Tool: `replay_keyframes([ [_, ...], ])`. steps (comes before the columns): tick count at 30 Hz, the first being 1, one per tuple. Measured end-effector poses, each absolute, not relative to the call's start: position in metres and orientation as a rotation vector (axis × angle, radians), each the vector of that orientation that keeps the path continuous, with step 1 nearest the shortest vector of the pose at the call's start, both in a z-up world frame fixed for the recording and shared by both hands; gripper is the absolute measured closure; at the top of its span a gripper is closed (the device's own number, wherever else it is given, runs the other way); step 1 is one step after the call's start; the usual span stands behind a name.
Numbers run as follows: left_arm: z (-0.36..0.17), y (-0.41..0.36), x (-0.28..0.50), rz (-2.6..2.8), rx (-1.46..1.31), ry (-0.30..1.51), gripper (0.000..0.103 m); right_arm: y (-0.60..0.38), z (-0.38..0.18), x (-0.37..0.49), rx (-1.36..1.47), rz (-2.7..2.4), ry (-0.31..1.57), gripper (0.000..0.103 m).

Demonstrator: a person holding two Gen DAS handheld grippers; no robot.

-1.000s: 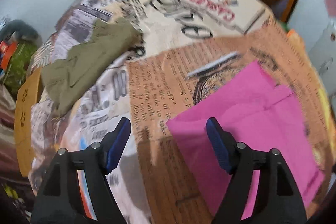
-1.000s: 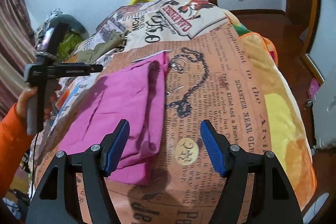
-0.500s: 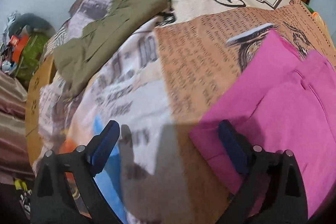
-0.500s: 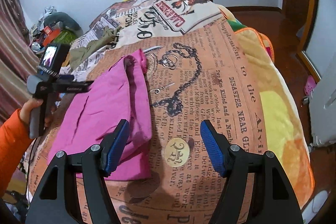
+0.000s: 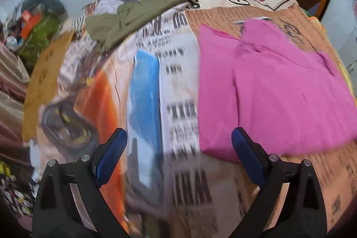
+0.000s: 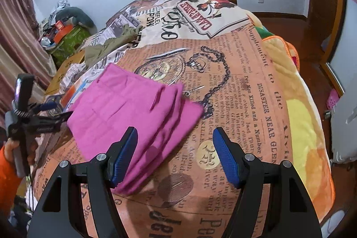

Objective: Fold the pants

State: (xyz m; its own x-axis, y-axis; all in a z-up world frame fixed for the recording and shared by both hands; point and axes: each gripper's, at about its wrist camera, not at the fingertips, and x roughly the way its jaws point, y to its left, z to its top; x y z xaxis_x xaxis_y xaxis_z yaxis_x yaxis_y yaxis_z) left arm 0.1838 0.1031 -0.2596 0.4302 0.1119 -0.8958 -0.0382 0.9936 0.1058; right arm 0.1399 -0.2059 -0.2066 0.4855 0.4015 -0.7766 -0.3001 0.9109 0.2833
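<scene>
While both jaws gape empty, folded pink pants [image 6: 131, 113] flat on bedspread [image 6: 245, 86], long axis diagonal, left hand-held gripper [image 5: 178, 155], right hand-held gripper [image 6: 175, 156] above.

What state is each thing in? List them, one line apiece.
pink pants: folded into a layered stack, lying flat on the bedspread, held by neither gripper.
olive garment: crumpled and unfolded, lying apart from the pink pants.
left gripper: open, empty, above the bedspread beside the pants.
right gripper: open, empty, over the pants' near edge.
bedspread: spread out under both garments.
</scene>
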Motion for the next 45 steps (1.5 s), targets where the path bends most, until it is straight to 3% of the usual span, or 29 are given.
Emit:
replay_keyframes([
  [17, -0.259, 0.128, 0.146, 0.153, -0.049, 1.094, 0.005, -0.188, -0.235, 0.138, 0.022, 0.495, 1.049, 0.038],
  [21, -0.248, 0.125, 0.150, 0.168, 0.014, 1.089, 0.010, -0.186, -0.225, 0.135, 0.006, 0.524, 1.022, 0.058],
  [30, -0.209, 0.105, 0.192, 0.054, -0.020, 0.994, 0.010, -0.182, -0.203, 0.170, 0.021, 0.517, 0.933, 0.058],
  [39, -0.228, 0.070, 0.258, -0.036, -0.011, 1.035, 0.010, -0.164, -0.217, 0.209, 0.009, 0.540, 0.941, 0.058],
  [45, -0.259, 0.070, 0.281, -0.061, -0.051, 1.103, 0.031, -0.157, -0.242, 0.232, 0.025, 0.567, 1.008, 0.060],
])
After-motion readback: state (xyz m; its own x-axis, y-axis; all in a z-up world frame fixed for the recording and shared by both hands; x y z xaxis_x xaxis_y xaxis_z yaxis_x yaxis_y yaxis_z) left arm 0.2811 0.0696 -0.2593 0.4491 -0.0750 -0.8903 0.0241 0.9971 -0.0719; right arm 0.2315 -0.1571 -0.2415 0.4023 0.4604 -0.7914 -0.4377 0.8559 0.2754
